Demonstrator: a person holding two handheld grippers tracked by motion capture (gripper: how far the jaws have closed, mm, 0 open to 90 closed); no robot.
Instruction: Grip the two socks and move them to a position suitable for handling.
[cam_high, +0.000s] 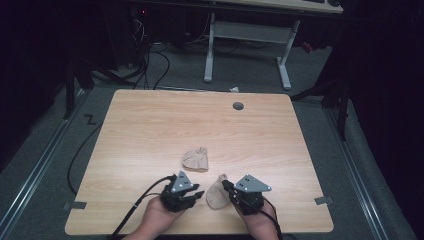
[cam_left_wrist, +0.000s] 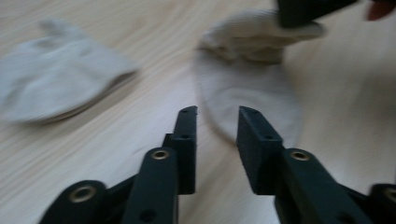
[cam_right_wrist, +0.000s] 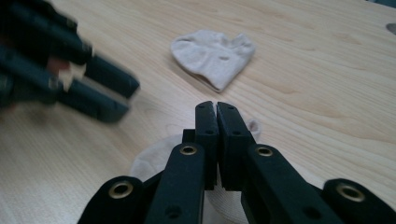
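Observation:
Two beige socks lie on the wooden table (cam_high: 150, 125). One is bunched (cam_high: 196, 159) (cam_right_wrist: 212, 56) (cam_left_wrist: 56, 70) near the middle of the table. The other sock (cam_high: 216, 194) (cam_left_wrist: 247, 93) (cam_right_wrist: 154, 158) lies near the front edge, between my grippers. My right gripper (cam_high: 226, 184) (cam_right_wrist: 216, 106) is shut on this sock's upper edge, and the left gripper view shows that edge lifted in the right gripper (cam_left_wrist: 303, 14). Just left of the sock, my left gripper (cam_high: 197, 194) (cam_left_wrist: 217, 114) (cam_right_wrist: 112, 98) points at it with its jaws apart and nothing between them.
A round cable hole (cam_high: 238, 106) sits near the table's far edge. Behind the table stands a white desk frame (cam_high: 247, 45), with cables (cam_high: 155, 65) on the floor. The front table edge (cam_high: 200, 233) runs just under my hands.

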